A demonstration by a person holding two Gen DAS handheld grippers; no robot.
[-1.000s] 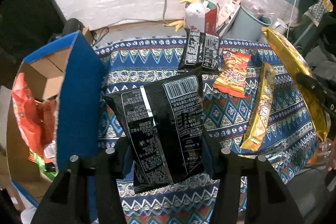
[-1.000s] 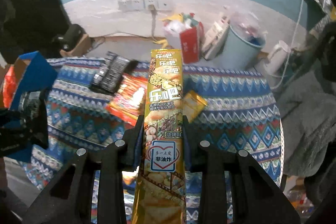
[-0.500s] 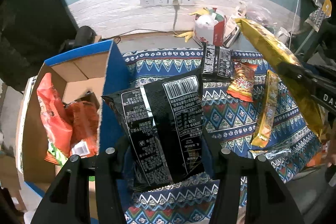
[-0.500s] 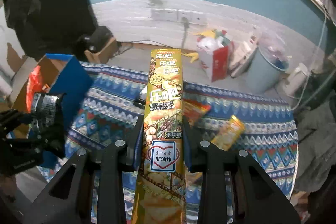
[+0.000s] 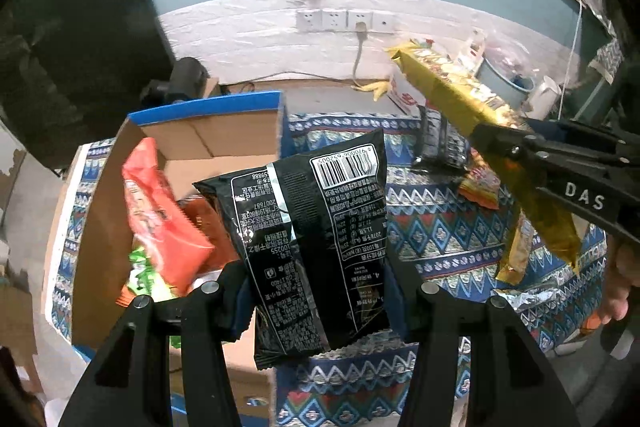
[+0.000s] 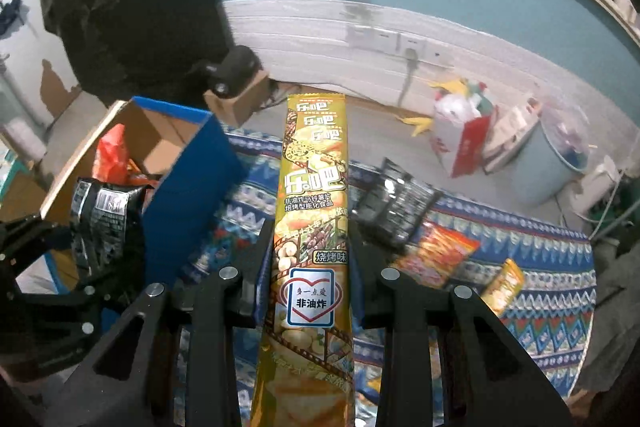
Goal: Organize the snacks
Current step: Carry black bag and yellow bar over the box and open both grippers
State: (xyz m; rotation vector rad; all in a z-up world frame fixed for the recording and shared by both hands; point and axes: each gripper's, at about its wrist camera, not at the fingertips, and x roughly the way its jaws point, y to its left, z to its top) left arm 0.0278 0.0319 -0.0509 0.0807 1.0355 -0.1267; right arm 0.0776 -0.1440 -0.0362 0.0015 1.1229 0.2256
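Observation:
My left gripper is shut on a black snack bag and holds it over the right edge of an open cardboard box with blue sides. The box holds red and green snack packs. My right gripper is shut on a long gold snack pack, held up over the table, right of the box. It shows in the left wrist view with the gold pack. The black bag also shows in the right wrist view.
On the patterned blue tablecloth lie a black pack, an orange pack and a small gold pack. Behind the table are a red-and-white bag, a pale blue bin and wall sockets.
Both grippers moved left toward the box with their packs. The black bag now hangs over the box's edge, and the gold pack has come closer to the box.

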